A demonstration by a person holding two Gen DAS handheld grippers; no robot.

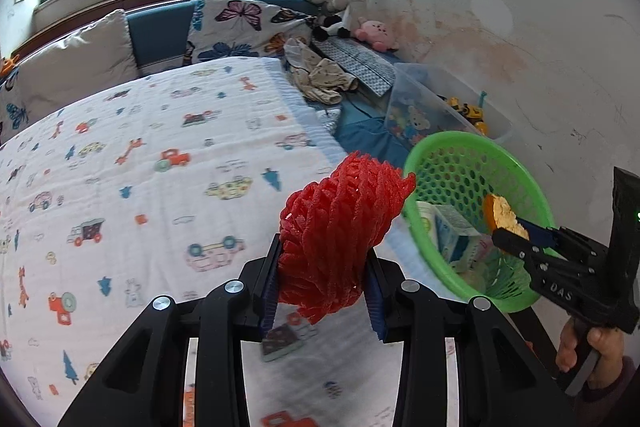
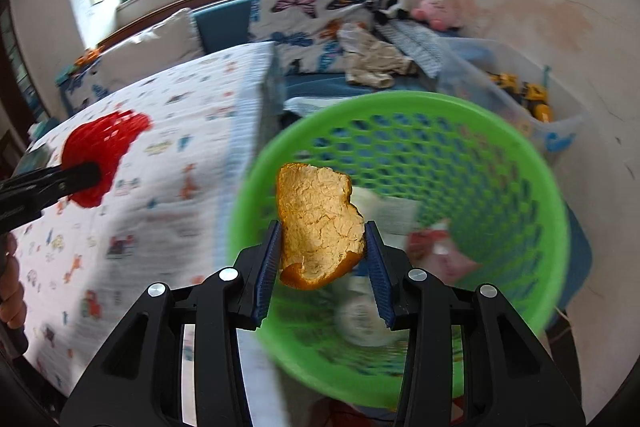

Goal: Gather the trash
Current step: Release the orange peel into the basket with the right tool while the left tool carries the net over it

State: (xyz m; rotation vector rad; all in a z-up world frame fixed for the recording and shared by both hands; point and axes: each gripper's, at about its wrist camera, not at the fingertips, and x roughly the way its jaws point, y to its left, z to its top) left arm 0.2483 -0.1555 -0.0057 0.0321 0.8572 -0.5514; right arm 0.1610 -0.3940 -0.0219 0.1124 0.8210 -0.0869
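My left gripper is shut on a red foam fruit net and holds it above the bed, just left of the green perforated basket. My right gripper is shut on a piece of orange peel, held over the basket's opening. In the left wrist view the right gripper reaches into the basket from the right with the peel. The basket holds a milk carton and other wrappers. The red net shows at left in the right wrist view.
A bed with a white cartoon-print blanket fills the left. Butterfly pillows, plush toys and crumpled clothes lie at the head. A clear plastic bin with toys stands by the wall behind the basket.
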